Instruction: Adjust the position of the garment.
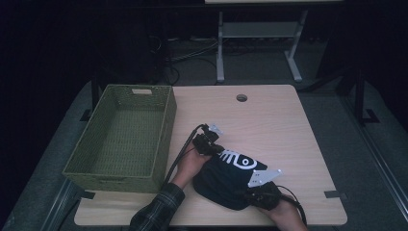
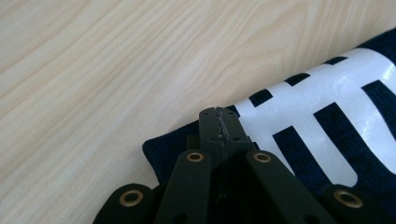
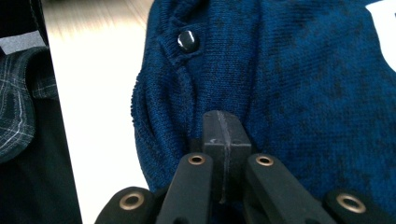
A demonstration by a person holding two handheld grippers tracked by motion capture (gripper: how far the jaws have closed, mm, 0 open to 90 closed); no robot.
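Note:
A dark blue knitted garment (image 1: 231, 175) with a white print lies bunched on the wooden table (image 1: 274, 125), near its front edge. My left gripper (image 1: 217, 149) sits at the garment's far left corner. In the left gripper view its jaws are pressed together, and the gripper (image 2: 218, 116) lies over the garment's edge (image 2: 322, 140) beside the white print. My right gripper (image 1: 250, 191) is at the garment's near right side. In the right gripper view the gripper (image 3: 223, 121) is shut against the blue knit (image 3: 303, 84), close to a dark button (image 3: 187, 41). No fabric shows between either pair of pads.
A green woven basket (image 1: 166, 127) stands on the table's left side. A round cable hole (image 1: 241, 97) is at the far middle of the table. A plaid sleeve (image 1: 159, 211) comes in from the bottom. A metal frame (image 1: 260, 38) stands on the floor behind.

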